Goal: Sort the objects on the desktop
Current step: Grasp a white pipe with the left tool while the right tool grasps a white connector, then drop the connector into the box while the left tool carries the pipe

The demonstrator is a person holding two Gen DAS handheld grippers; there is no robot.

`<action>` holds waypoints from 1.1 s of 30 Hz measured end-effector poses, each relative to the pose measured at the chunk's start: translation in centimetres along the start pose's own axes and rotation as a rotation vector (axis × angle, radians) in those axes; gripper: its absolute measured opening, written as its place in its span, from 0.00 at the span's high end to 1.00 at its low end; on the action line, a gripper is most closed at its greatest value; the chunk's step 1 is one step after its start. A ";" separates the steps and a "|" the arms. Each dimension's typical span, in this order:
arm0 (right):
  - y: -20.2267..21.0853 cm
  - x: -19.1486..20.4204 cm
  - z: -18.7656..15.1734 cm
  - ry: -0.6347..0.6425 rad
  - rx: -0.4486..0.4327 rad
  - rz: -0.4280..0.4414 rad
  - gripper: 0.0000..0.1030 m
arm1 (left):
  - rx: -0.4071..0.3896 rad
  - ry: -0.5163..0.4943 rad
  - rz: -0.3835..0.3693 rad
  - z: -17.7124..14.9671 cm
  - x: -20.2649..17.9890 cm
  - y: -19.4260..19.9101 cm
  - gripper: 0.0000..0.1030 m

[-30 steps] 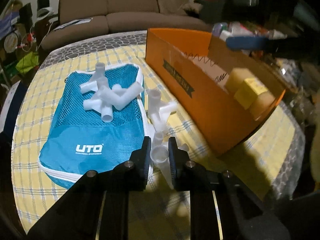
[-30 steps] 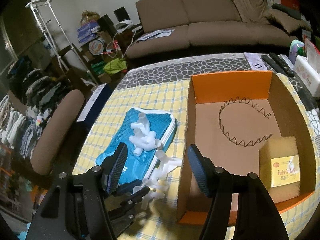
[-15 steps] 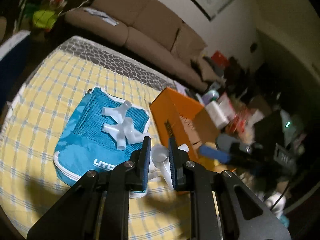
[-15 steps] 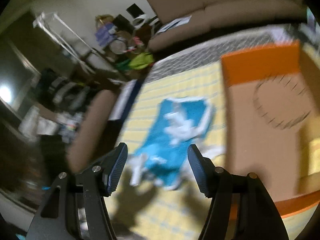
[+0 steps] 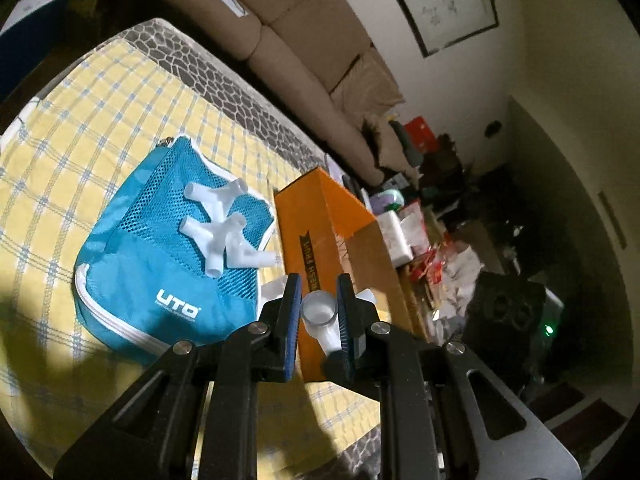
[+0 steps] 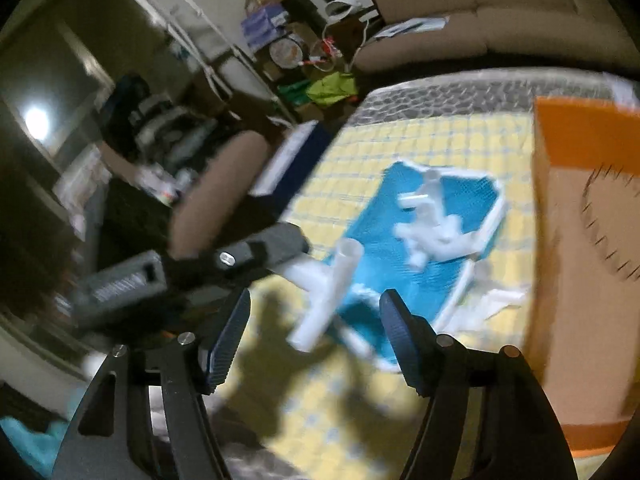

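Observation:
My left gripper (image 5: 318, 312) is shut on a white plastic pipe connector (image 5: 320, 316) and holds it in the air above the table, near the orange cardboard box (image 5: 320, 216). The same connector (image 6: 332, 292) shows in the right wrist view, held up by the left gripper (image 6: 280, 248). Two more white connectors (image 5: 224, 232) lie on the blue UTO mesh pouch (image 5: 160, 264). Others (image 6: 492, 304) lie on the cloth between pouch and box. My right gripper (image 6: 314, 336) is open and empty, above the table's near edge.
The yellow checked tablecloth (image 5: 80, 128) covers the table. The box (image 6: 584, 240) holds a wavy wire headband (image 6: 604, 236). A brown sofa (image 5: 304, 36) stands behind the table. A chair (image 6: 216, 184) and clutter stand at the left.
My left gripper has lifted the connector off the table and tilted upward. My right gripper has swung left, away from the box. Both views shifted.

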State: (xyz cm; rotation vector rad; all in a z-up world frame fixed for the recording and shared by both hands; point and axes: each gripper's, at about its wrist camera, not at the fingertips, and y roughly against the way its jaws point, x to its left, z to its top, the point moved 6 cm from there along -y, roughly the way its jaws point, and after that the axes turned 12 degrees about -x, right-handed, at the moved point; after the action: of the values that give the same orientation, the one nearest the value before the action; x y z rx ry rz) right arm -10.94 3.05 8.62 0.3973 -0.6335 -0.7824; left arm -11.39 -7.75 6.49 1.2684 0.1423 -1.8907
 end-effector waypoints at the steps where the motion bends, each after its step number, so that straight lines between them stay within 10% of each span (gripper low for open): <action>1: -0.1 0.1 -0.2 0.053 -0.002 -0.044 0.32 | 0.007 -0.008 0.003 -0.1 -0.1 0.0 0.85; 6: -1.0 0.3 -0.8 0.160 -0.010 -0.115 0.32 | 0.048 -0.036 0.009 -1.0 -0.6 -0.7 0.85; 12: -1.5 0.5 -1.4 0.200 0.011 -0.114 0.65 | 0.059 -0.031 0.010 -1.3 -0.6 -0.8 0.85; 19: -1.4 0.6 -1.5 0.215 0.014 -0.124 0.71 | 0.061 -0.015 0.006 -1.2 -0.6 -0.9 0.84; 25: -1.2 0.3 -1.1 0.179 -0.010 -0.102 0.72 | 0.024 0.010 -0.007 -0.4 -0.6 -0.5 0.49; 33: 0.1 -1.1 0.0 0.113 -0.051 -0.103 0.72 | -0.045 0.049 0.009 1.4 0.6 0.3 0.41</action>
State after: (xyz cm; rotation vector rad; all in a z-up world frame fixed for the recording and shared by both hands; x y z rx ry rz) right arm -11.48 3.96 8.23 0.4265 -0.4896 -0.8666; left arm -12.28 -9.00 6.81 1.2832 0.2036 -1.8402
